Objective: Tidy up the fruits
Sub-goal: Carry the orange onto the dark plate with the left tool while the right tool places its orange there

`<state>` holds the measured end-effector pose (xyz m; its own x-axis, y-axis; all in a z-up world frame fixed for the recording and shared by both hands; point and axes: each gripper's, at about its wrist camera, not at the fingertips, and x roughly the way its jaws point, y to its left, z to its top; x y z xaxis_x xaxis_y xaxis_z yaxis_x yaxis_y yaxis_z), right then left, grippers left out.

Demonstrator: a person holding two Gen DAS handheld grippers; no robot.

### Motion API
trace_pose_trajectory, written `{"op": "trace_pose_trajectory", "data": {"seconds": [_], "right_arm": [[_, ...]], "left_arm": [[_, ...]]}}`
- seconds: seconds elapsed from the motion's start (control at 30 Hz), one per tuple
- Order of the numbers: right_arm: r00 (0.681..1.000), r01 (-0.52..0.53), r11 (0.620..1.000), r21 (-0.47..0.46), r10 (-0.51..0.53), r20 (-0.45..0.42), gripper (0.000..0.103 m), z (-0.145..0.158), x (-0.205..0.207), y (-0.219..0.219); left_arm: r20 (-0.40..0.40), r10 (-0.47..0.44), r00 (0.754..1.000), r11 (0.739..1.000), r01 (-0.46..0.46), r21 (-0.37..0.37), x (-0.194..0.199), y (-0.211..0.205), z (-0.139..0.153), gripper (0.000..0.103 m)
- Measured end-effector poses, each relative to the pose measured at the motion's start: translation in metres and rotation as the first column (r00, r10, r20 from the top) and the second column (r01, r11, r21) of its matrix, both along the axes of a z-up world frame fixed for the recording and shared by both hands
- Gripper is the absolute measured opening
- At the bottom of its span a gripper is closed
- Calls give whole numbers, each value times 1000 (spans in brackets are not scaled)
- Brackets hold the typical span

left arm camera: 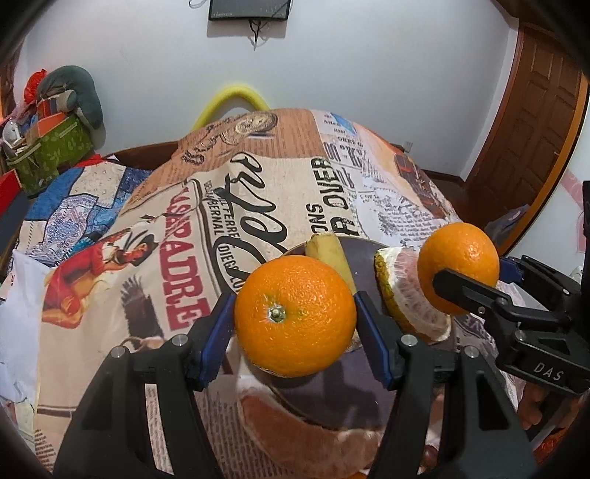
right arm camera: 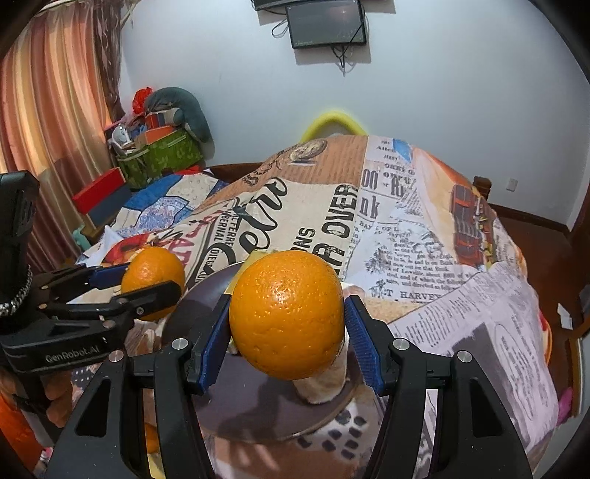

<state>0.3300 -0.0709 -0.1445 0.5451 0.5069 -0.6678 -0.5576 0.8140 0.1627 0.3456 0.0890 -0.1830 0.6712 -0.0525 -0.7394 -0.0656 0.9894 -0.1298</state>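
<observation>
Left gripper [left arm camera: 295, 317]: jaws pinching an orange [left arm camera: 295, 315], blue pads pressed on its 2 sides; stem end faces the camera; held above the plate
Right gripper [right arm camera: 287, 320]: jaws pinching a second orange [right arm camera: 287, 313], pads against both flanks; in the left wrist view it sits at 3 o'clock from the first fruit, clear of it
Plate [left arm camera: 363, 258]: dark and round, resting on the surface under both fruits; in the left wrist view its far rim shows at 12 o'clock of the held orange
On the plate: a pomelo wedge [left arm camera: 402, 291] with yellow rind and pale flesh, at 3 o'clock of the left orange; a banana [left arm camera: 328, 250] at 12 o'clock, partly hidden behind the fruit
Surface [right arm camera: 424, 258]: draped in a newspaper-print cloth
Background: a green box [right arm camera: 162, 154] of clutter at 10 o'clock in the right wrist view; a dark screen [right arm camera: 326, 24] on the wall at 12 o'clock
</observation>
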Motion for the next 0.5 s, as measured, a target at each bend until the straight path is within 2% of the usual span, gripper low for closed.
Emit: {"op": "trace_pose_trajectory", "data": {"seconds": [0.33, 0.5], "right_arm": [[998, -30, 999, -15, 29, -61, 57, -15, 33, 19], [994, -49, 999, -17, 47, -99, 57, -24, 43, 28]], "left_arm": [[-87, -11, 996, 1000, 9, -26, 26, 5, -27, 64], [-97, -14, 995, 999, 10, -41, 29, 7, -32, 64]]}}
